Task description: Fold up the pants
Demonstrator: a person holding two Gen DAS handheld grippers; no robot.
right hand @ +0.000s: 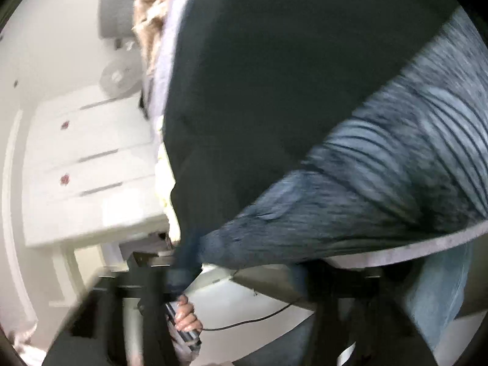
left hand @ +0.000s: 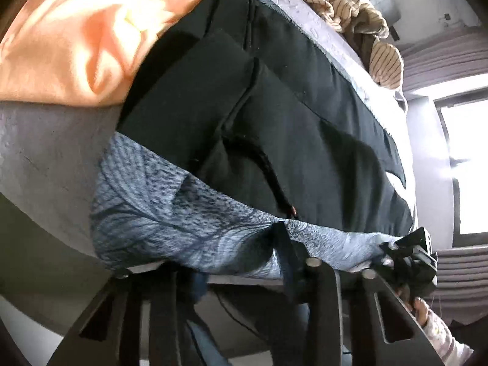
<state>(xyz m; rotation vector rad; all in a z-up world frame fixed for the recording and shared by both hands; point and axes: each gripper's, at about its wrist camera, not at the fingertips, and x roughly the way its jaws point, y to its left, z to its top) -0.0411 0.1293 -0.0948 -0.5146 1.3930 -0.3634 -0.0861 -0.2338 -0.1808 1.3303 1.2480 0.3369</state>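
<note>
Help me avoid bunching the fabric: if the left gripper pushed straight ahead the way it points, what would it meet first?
Probably the blue-grey patterned cloth right at the left gripper, then the black pants beyond it. Depth is hard to judge.

A bed with a pale lavender-grey cover (left hand: 45, 158) carries black pants (left hand: 289, 116) over blue-grey patterned fabric (left hand: 158, 213), an orange cloth (left hand: 76, 45) far left, and tan striped crumpled fabric (left hand: 350, 9) beyond.

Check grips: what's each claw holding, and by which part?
Both claws pinch the pants by the blue-grey patterned waistband: the right claw at one end, the left claw further along its lower edge.
</note>
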